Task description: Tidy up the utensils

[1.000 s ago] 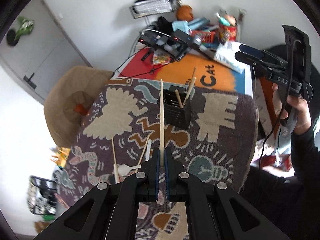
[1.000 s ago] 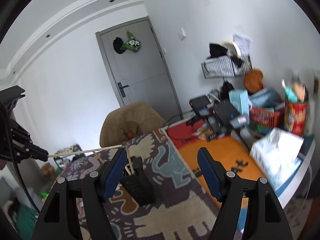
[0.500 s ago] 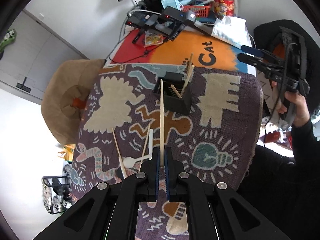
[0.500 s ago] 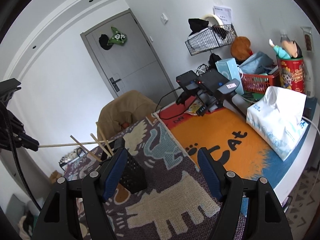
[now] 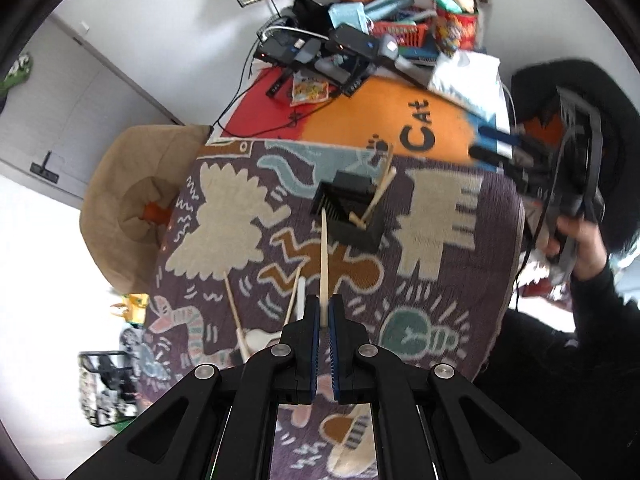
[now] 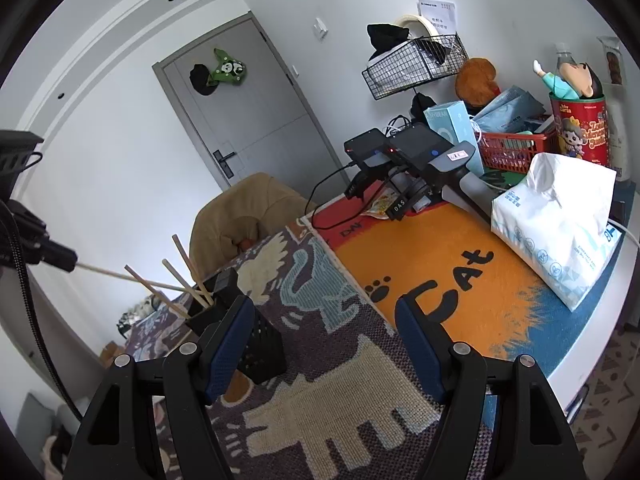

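My left gripper point(image 5: 324, 306) is shut on a wooden chopstick point(image 5: 324, 254) whose far tip reaches the rim of the black mesh utensil holder point(image 5: 350, 216). The holder stands on the patterned rug and has a few chopsticks point(image 5: 376, 196) leaning in it. In the right wrist view the held chopstick point(image 6: 132, 278) points at the holder point(image 6: 256, 344) from the left gripper point(image 6: 60, 258). My right gripper point(image 6: 324, 340) is open and empty, above the rug beside the holder. Two more chopsticks point(image 5: 234, 312) and a white spoon point(image 5: 260, 338) lie on the rug.
The patterned rug point(image 5: 440, 220) covers the near table. An orange cat mat point(image 6: 460, 276) lies beyond it with a tissue pack point(image 6: 556, 220), chargers and cables point(image 6: 400, 160), a red basket point(image 6: 512, 152). A tan cushioned chair point(image 5: 132, 204) stands at the left.
The left gripper moved forward and down with the chopstick, bringing its tip to the holder. The right gripper shifted down and nearer the rug, still open.
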Demonstrator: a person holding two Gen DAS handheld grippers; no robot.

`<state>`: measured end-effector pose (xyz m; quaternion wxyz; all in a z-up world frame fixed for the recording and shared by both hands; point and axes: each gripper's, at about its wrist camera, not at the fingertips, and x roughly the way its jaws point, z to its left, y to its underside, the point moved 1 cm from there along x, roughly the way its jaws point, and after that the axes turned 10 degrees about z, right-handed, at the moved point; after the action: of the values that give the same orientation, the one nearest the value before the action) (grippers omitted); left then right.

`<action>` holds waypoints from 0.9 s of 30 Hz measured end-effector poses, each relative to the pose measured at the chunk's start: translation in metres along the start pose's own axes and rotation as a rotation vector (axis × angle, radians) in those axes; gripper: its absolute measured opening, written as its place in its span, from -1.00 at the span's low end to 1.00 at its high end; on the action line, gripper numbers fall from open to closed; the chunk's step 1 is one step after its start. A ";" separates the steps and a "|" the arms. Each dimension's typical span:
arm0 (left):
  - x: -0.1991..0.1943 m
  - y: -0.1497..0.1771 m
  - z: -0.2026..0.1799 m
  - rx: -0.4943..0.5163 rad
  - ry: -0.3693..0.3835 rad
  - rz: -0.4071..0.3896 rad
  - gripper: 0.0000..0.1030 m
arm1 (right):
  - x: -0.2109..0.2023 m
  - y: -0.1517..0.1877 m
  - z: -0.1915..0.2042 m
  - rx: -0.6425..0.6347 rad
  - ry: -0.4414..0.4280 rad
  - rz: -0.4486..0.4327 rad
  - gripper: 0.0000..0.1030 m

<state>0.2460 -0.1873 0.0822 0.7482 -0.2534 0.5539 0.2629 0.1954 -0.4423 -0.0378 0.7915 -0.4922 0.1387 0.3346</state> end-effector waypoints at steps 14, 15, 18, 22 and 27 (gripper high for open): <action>0.005 -0.025 0.015 -0.151 0.185 -0.253 -0.92 | -0.002 0.001 0.000 0.007 0.019 0.009 0.41; 0.006 -0.027 0.015 -0.160 0.197 -0.281 -0.91 | -0.002 0.002 0.002 0.005 0.020 0.013 0.41; 0.010 -0.027 0.022 -0.224 0.219 -0.361 -0.74 | -0.002 0.005 0.009 -0.009 0.022 0.018 0.41; 0.013 -0.013 0.038 -0.357 0.241 -0.513 0.62 | 0.001 0.007 0.018 -0.021 0.022 0.024 0.41; 0.022 0.012 0.056 -0.485 0.289 -0.654 0.69 | 0.007 0.011 0.036 -0.037 0.020 0.039 0.41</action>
<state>0.2824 -0.1379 0.0741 0.6255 -0.6184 0.4658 0.0963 0.1894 -0.4053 -0.0324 0.7743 -0.5071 0.1499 0.3476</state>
